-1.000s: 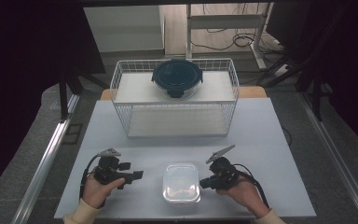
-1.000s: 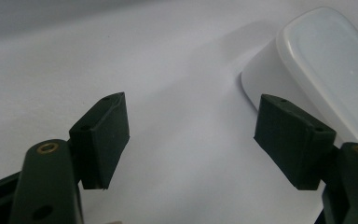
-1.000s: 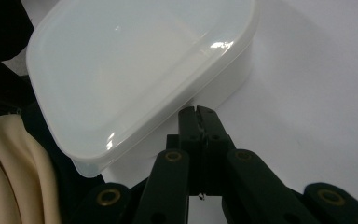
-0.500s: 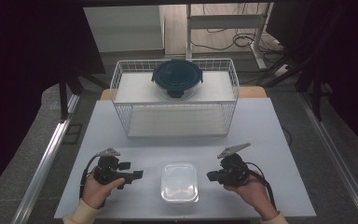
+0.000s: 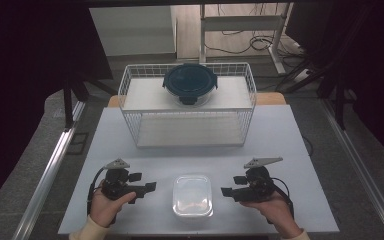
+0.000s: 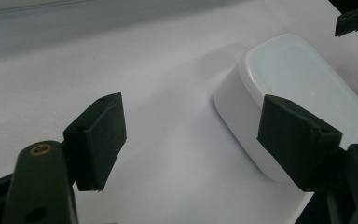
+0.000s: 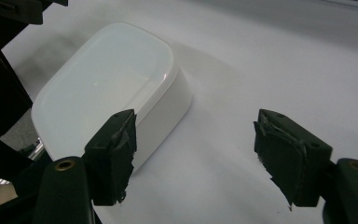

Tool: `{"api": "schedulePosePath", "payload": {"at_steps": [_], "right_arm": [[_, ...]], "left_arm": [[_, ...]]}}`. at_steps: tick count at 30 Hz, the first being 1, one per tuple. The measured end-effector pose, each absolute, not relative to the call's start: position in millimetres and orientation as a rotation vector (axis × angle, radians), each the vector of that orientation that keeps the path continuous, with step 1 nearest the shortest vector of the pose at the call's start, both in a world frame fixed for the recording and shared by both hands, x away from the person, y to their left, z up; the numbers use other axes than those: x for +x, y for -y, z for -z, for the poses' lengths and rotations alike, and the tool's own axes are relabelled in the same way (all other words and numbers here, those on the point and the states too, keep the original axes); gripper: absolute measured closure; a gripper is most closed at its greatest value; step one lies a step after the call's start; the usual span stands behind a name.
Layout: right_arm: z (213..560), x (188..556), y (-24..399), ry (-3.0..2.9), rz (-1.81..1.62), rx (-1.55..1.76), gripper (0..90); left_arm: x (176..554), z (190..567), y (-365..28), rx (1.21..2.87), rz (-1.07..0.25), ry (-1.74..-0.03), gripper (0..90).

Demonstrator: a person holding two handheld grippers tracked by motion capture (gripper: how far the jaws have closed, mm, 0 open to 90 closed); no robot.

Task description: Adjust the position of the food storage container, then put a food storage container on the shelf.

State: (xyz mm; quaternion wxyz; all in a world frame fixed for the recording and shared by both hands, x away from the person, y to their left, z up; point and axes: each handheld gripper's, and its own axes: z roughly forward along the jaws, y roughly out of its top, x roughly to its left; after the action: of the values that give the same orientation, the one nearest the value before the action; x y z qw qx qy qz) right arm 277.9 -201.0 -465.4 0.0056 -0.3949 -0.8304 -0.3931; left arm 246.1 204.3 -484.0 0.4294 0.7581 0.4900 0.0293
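The white lidded container (image 5: 192,196) at lower centre looks light, rigid and slick, best pinched across its short sides by the left gripper (image 5: 149,188) and right gripper (image 5: 226,192), both gaping and empty

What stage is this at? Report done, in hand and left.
Done: nothing that shows; the white lidded container sits closed near the table's front edge, and the round dark-lidded container rests on the wire basket. In hand: left gripper and right gripper flank the white container, jaws open, touching nothing. Left: probably the grasp and everything after it.
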Motion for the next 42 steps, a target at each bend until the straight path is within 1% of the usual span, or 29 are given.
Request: {"api": "schedulePosePath", "payload": {"at_steps": [12,18,21,24,26,32,38,42], "right_arm": [[470,277,201,2.519,1.301,-1.213,24.1],[473,276,198,2.501,1.301,-1.209,24.3],[472,275,197,2.482,1.306,-1.227,25.9],[466,272,196,2.471,1.343,-1.228,26.6],[462,270,194,2.461,1.367,-1.235,27.0],[465,274,184,2.394,1.353,-1.250,28.5],[470,277,172,2.332,1.339,-1.233,32.3],[474,278,166,2.308,1.316,-1.254,34.0]], "left_arm": [[243,479,-198,1.867,-0.072,-1.212,22.3],[240,478,-189,1.858,-0.069,-1.195,22.3],[238,477,-186,1.843,-0.056,-1.196,22.3],[237,479,-183,1.809,-0.006,-1.214,21.8],[237,479,-180,1.800,0.003,-1.228,21.9],[240,481,-170,1.771,0.052,-1.238,22.6],[248,489,-163,1.735,0.206,-1.236,25.1],[250,498,-160,1.729,0.283,-1.242,26.9]]}}
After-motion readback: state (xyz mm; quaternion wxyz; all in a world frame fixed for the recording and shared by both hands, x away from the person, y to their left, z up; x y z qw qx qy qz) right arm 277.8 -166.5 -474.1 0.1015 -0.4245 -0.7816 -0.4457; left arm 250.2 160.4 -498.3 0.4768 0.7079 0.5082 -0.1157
